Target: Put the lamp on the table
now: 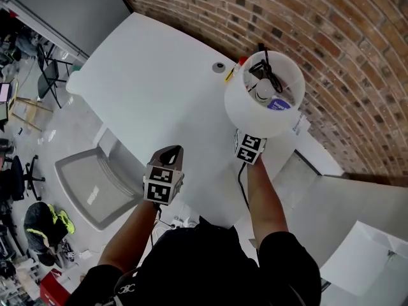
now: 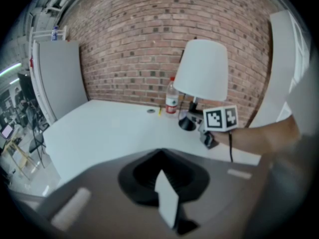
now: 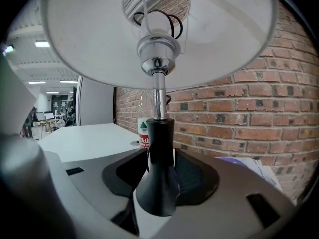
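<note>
Your right hand-held gripper [image 3: 160,156] was closed on the lamp [image 2: 202,69]. The black neck [image 3: 160,133] of its base stood upright between the two jaws. Both pads seemed to press its sides, though the wide lens made the contact hard to judge. The lamp stood at the far right of the white table [image 1: 159,88], close to the brick wall [image 1: 331,30], with its flared black foot [image 2: 187,124] down on the tabletop. Its white shade [image 1: 254,116] sat straight above your gripper and hid the jaws from the head view. Only the marker cube [image 1: 249,147] and your forearm showed beneath it there. Through the open top of the shade you could see the bulb [image 1: 263,92] and a loop of black wire [image 1: 271,75]. A black cord [image 1: 242,187] ran from near the gripper along your arm toward the near edge of the table.

Your left hand-held gripper [image 1: 169,152] hung over the near part of the table, to the left of the lamp and well apart from it. Its jaws were pressed together with nothing between them.

Just left of the lamp's foot, by the wall, stood a clear water bottle [image 2: 171,100] with a red cap. A small round fitting [image 1: 219,65] sat in the tabletop near it. A grey chair [image 1: 92,183] stood on the floor at the left, off the table's near edge.
</note>
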`<state>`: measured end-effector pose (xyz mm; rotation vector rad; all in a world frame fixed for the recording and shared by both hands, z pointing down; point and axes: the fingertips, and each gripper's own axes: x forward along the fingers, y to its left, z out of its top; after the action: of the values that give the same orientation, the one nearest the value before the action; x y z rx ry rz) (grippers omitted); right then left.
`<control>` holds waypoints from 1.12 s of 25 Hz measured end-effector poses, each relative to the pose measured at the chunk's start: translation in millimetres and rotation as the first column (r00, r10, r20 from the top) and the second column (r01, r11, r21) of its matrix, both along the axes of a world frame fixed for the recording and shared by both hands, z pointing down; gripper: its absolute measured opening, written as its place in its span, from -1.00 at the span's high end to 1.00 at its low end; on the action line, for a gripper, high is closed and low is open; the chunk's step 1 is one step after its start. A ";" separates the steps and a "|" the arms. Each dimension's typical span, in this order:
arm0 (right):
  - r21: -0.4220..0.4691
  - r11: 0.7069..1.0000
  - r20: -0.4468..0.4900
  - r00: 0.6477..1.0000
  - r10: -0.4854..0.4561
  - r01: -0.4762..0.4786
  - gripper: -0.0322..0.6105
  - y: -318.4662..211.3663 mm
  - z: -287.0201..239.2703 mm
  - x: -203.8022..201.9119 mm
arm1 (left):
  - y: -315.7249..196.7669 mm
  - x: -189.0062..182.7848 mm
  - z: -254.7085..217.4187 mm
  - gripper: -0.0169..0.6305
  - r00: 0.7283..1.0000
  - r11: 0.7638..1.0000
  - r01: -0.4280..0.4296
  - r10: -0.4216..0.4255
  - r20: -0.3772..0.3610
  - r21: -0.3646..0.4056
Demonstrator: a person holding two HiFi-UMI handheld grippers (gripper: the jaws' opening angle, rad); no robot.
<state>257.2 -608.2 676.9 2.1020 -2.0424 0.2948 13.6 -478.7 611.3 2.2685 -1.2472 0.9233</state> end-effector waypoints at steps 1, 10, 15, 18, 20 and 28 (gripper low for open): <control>-0.003 1.000 0.001 1.000 0.002 -0.002 0.41 2.9 2.0 0.2 | 0.5 0.1 -0.4 0.94 1.000 1.000 -0.003 0.003 0.000 0.001; -0.026 1.000 0.026 1.000 -0.002 0.003 0.30 29.7 0.4 -0.6 | 4.7 4.3 -4.5 0.94 0.999 0.999 -0.030 0.031 -0.015 0.014; -0.100 0.995 0.032 0.999 -0.017 0.021 0.63 64.5 4.6 -10.3 | 12.9 15.1 -9.6 0.94 0.997 0.997 -0.067 0.068 -0.032 0.038; -0.155 0.988 0.024 0.999 -0.024 0.027 0.90 94.4 2.8 -18.6 | 24.7 21.7 -15.7 0.94 0.995 0.994 -0.095 0.097 -0.040 0.051; -0.167 0.986 0.027 0.999 -0.020 0.024 0.90 114.0 -4.5 -24.8 | 32.9 23.6 -19.4 0.94 0.993 0.993 -0.104 0.107 -0.044 0.059; -0.175 0.985 0.134 0.991 0.026 -0.002 0.90 197.1 -62.3 -66.9 | 76.4 26.8 -43.6 0.94 0.988 0.991 -0.091 0.101 -0.115 0.094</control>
<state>190.3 -411.1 614.6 2.0415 -1.9933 0.6121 40.5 -402.3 567.7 2.4332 -1.1574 0.7658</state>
